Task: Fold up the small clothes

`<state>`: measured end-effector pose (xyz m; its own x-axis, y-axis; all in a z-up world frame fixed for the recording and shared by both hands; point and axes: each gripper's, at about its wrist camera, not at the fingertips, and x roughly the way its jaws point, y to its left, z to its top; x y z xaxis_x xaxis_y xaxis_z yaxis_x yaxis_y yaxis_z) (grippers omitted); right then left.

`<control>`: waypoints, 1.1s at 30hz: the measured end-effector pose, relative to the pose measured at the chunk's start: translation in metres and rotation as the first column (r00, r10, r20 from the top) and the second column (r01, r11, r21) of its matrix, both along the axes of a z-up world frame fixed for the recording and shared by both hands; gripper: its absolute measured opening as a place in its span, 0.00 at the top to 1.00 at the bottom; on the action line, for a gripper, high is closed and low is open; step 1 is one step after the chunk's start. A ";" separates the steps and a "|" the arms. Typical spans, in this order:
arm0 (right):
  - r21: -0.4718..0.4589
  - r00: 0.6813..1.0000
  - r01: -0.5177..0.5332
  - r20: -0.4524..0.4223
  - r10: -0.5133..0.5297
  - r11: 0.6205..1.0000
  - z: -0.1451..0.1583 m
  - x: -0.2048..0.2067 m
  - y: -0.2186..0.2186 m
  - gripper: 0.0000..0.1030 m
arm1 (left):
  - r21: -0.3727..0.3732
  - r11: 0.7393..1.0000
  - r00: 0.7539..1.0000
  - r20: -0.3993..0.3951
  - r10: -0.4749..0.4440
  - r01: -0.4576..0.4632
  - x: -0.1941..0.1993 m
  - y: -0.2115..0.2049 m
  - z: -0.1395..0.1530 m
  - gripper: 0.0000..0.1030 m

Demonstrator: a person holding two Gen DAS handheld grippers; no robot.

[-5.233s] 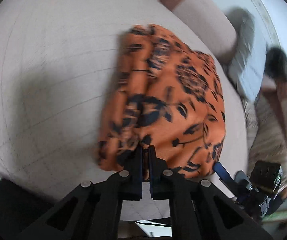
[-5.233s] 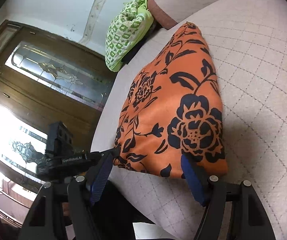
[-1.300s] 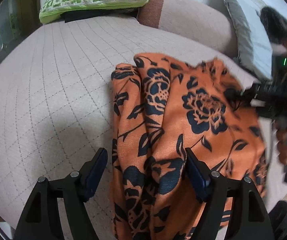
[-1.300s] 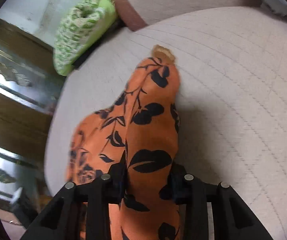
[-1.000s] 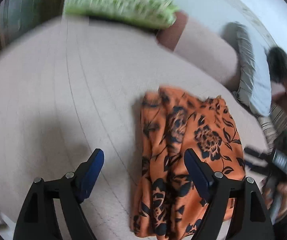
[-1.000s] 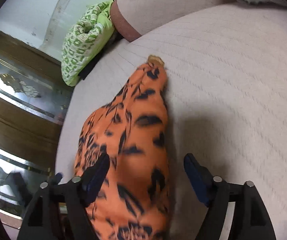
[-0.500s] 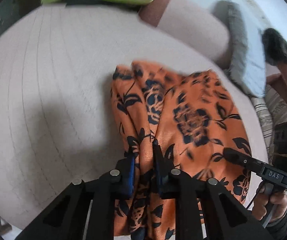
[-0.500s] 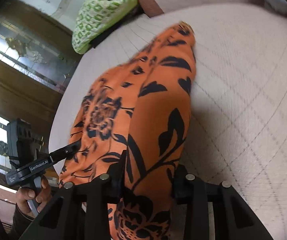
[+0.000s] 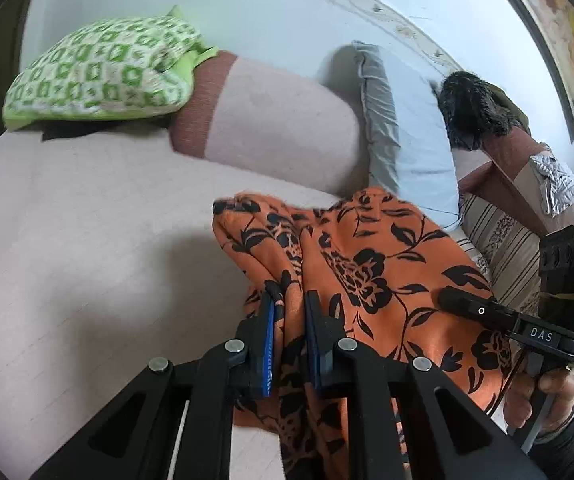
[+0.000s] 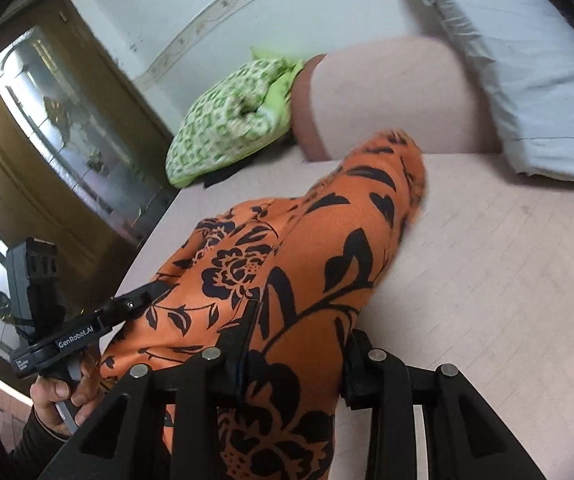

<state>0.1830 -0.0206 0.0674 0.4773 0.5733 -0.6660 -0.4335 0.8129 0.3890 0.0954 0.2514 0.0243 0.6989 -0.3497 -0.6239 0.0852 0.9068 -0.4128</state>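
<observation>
Clearly the fold is mid-way, not finished. The orange floral garment [image 9: 367,264] is lifted off the quilted bed cover [image 9: 87,240] at its near edge, bunched and draped between the two tools while its far end trails toward the pink bolster [image 9: 287,120] and seems to rest on the cover there.

The left gripper [image 9: 289,336] is closed down to a narrow gap with a gathered ridge of the cloth pinched between its blue-padded fingers. The right gripper [image 10: 293,352] also has the fabric between its fingers — a thicker roll of it, so the jaws stand wider, yet they press the cloth from both sides. Seen from the left wrist camera, the right tool sits at the garment's other side, its tip lying over the orange cloth.

As a judgement: the garment looks already doubled lengthwise, since several layers hang from each grip, but it is rumpled and not laid flat. What seems left is to carry the held edge over, set it down squarely on the cover, let go, and smooth it. The green checked pillow [image 9: 99,68] and grey pillow [image 9: 407,132] lie well clear.
</observation>
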 end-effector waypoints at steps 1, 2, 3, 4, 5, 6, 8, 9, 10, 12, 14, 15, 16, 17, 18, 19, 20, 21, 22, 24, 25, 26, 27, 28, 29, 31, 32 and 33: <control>0.003 1.000 0.013 0.003 -0.013 1.000 -0.003 0.003 -0.009 0.66 | -0.003 1.000 1.000 -0.001 -0.003 0.003 0.005 -0.002 -0.005 0.86; 0.012 0.999 0.033 -0.010 -0.033 0.999 -0.009 0.007 -0.015 0.66 | -0.002 1.000 1.000 -0.003 -0.009 0.009 0.006 -0.007 -0.017 0.86; 0.029 0.998 0.051 -0.028 -0.050 0.998 -0.021 0.011 -0.026 0.66 | 0.009 1.000 1.000 -0.010 -0.014 0.014 0.013 -0.013 -0.026 0.85; 0.027 0.998 0.061 -0.028 -0.060 0.998 -0.030 0.013 -0.030 0.66 | 0.020 1.000 0.999 -0.041 -0.014 0.015 0.016 -0.018 -0.042 0.85; 0.017 0.996 0.084 -0.038 -0.084 0.996 -0.046 0.016 -0.035 0.66 | 0.025 0.999 0.995 -0.096 -0.019 0.021 0.020 -0.022 -0.064 0.85; 0.018 0.991 0.105 -0.085 -0.103 0.994 -0.066 0.020 -0.041 0.66 | 0.027 0.999 0.989 -0.146 -0.024 0.028 0.023 -0.023 -0.082 0.85; -0.024 0.977 0.129 -0.166 -0.131 0.991 -0.101 0.021 -0.057 0.61 | 0.058 0.998 0.960 -0.281 -0.008 0.026 0.028 -0.028 -0.124 0.82; -0.075 0.959 0.153 -0.228 -0.166 0.985 -0.127 0.021 -0.064 0.53 | 0.083 0.996 0.942 -0.336 0.005 0.024 0.029 -0.027 -0.141 0.79; -0.107 0.947 0.165 -0.259 -0.187 0.981 -0.142 0.021 -0.068 0.37 | 0.079 0.997 0.941 -0.339 0.012 0.016 0.027 -0.024 -0.146 0.67; -0.096 0.942 0.198 -0.257 -0.216 0.976 -0.150 0.016 -0.078 0.33 | 0.093 0.994 0.951 -0.301 0.075 -0.049 0.018 -0.009 -0.139 0.45; -0.080 0.949 0.218 -0.216 -0.230 0.973 -0.135 0.009 -0.086 0.33 | 0.088 0.994 0.960 -0.264 0.088 -0.067 0.010 0.002 -0.125 0.45; -0.100 0.954 0.227 -0.177 -0.242 0.969 -0.123 0.005 -0.090 0.33 | 0.085 0.994 0.967 -0.243 0.081 -0.063 0.004 0.006 -0.115 0.45; -0.116 0.958 0.234 -0.143 -0.249 0.965 -0.112 0.002 -0.089 0.33 | 0.072 0.996 0.975 -0.212 0.065 -0.051 -0.002 0.009 -0.103 0.45; -0.121 0.962 0.235 -0.114 -0.249 0.964 -0.103 0.002 -0.084 0.33 | 0.057 0.998 0.981 -0.186 0.046 -0.036 -0.007 0.010 -0.095 0.45; -0.114 0.967 0.232 -0.077 -0.241 0.966 -0.087 -0.003 -0.081 0.33 | 0.045 0.999 0.988 -0.154 0.012 -0.005 -0.014 0.006 -0.084 0.45; -0.087 0.973 0.221 -0.053 -0.226 0.971 -0.075 -0.009 -0.078 0.33 | 0.038 0.999 0.991 -0.136 -0.017 0.023 -0.019 0.000 -0.077 0.45; -0.051 0.978 0.200 -0.041 -0.202 0.978 -0.063 -0.016 -0.074 0.33 | 0.019 0.998 0.991 -0.122 -0.053 0.056 -0.020 -0.004 -0.070 0.45; -0.024 0.984 0.173 -0.038 -0.174 0.985 -0.058 -0.017 -0.063 0.33 | -0.009 0.995 0.988 -0.118 -0.097 0.097 -0.024 -0.015 -0.068 0.45; -0.001 0.990 0.139 -0.037 -0.139 0.990 -0.054 -0.020 -0.056 0.32 | -0.040 0.989 0.981 -0.123 -0.149 0.145 -0.025 -0.025 -0.071 0.45; 0.048 0.995 0.045 -0.088 -0.040 0.998 -0.065 -0.026 -0.045 0.32 | -0.019 0.983 0.970 -0.158 -0.185 0.184 -0.023 -0.045 -0.090 0.45; 0.035 0.990 0.022 -0.136 -0.017 0.999 -0.078 -0.026 -0.042 0.32 | 0.019 0.984 0.961 -0.217 -0.169 0.178 -0.018 -0.051 -0.108 0.45; -0.033 0.980 0.024 -0.196 -0.030 0.999 -0.100 -0.023 -0.044 0.34 | 0.045 0.983 0.948 -0.276 -0.161 0.180 -0.014 -0.055 -0.125 0.45; -0.107 0.964 0.056 -0.253 -0.082 0.993 -0.127 -0.017 -0.050 0.38 | 0.059 0.981 0.934 -0.322 -0.156 0.184 -0.010 -0.058 -0.140 0.45; -0.121 0.949 0.090 -0.292 -0.122 0.989 -0.141 -0.015 -0.057 0.41 | 0.081 0.982 0.947 -0.289 -0.141 0.171 -0.012 -0.059 -0.142 0.45; -0.097 0.947 0.113 -0.291 -0.137 0.989 -0.143 -0.017 -0.062 0.41 | 0.095 0.980 0.950 -0.277 -0.142 0.174 -0.013 -0.060 -0.139 0.45; -0.103 0.958 0.095 -0.259 -0.119 0.990 -0.127 -0.021 -0.057 0.38 | 0.110 0.977 0.952 -0.267 -0.149 0.184 -0.017 -0.062 -0.128 0.45; -0.122 0.966 0.075 -0.239 -0.103 0.990 -0.117 -0.022 -0.052 0.38 | 0.114 0.977 0.957 -0.249 -0.149 0.182 -0.017 -0.062 -0.123 0.45; -0.118 0.974 0.065 -0.209 -0.088 0.991 -0.108 -0.021 -0.050 0.38 | 0.121 0.977 0.964 -0.225 -0.145 0.175 -0.019 -0.061 -0.116 0.45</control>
<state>0.1617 -0.0709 -0.0404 0.3571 0.4585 -0.8138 -0.2849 0.8832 0.3725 0.0768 0.1900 -0.0921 0.4861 -0.3459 -0.8025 0.1577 0.9380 -0.3088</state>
